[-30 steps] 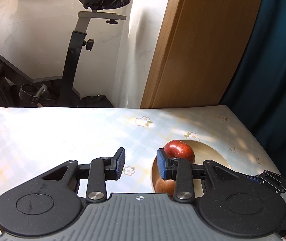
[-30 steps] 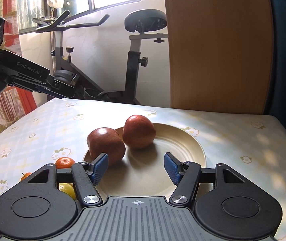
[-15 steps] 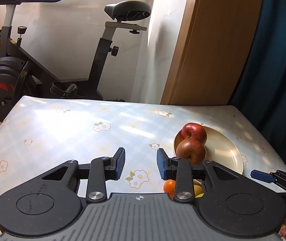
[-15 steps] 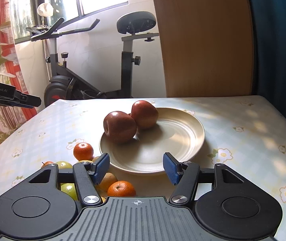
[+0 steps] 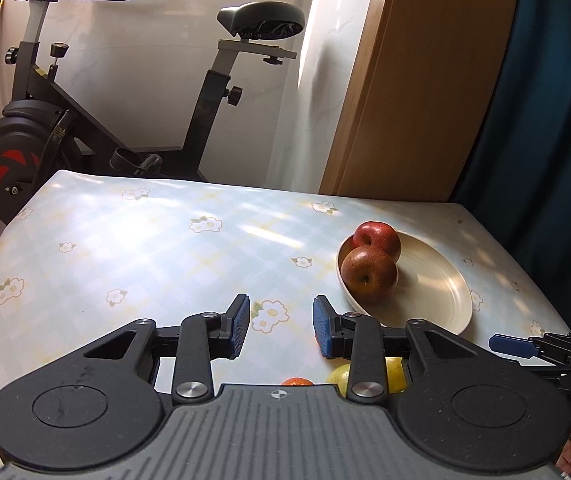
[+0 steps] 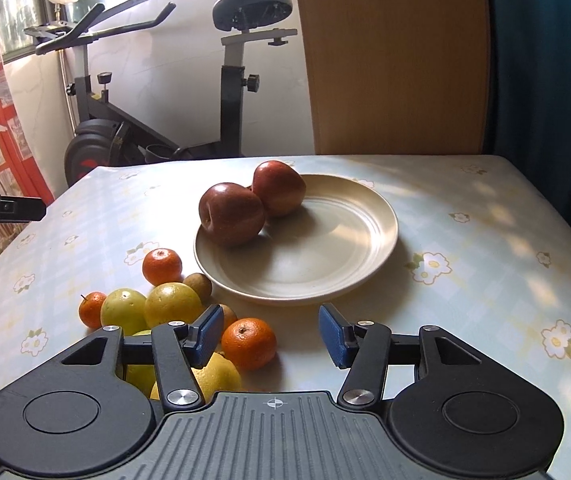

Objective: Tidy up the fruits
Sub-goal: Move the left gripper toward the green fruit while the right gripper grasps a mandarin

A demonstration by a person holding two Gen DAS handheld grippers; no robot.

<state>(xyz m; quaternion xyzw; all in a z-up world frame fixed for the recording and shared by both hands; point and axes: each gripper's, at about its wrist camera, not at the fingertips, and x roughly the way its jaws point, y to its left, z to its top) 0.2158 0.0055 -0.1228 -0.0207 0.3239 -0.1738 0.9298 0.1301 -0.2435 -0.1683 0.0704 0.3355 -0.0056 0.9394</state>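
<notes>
A cream plate [image 6: 325,248] holds two red apples [image 6: 231,213] side by side at its left rim; the plate [image 5: 437,292] and apples [image 5: 370,274] also show in the left wrist view. Several small oranges [image 6: 248,343], yellow-green fruits [image 6: 172,305] and a small brown fruit [image 6: 199,285] lie on the table in front-left of the plate. My right gripper [image 6: 271,334] is open and empty above the table's near side, an orange just inside its left finger. My left gripper [image 5: 281,326] is open and empty, left of the plate.
The table has a pale checked cloth with flowers [image 5: 165,248]. An exercise bike [image 5: 97,120] stands behind the far edge, beside a wooden panel [image 6: 397,60] and a dark blue curtain [image 6: 545,80]. The left gripper's tip [image 6: 5,209] shows at the left edge.
Both grippers have pulled back and up from the plate. The loose fruit pile has come into the right wrist view. Both stay open and empty.
</notes>
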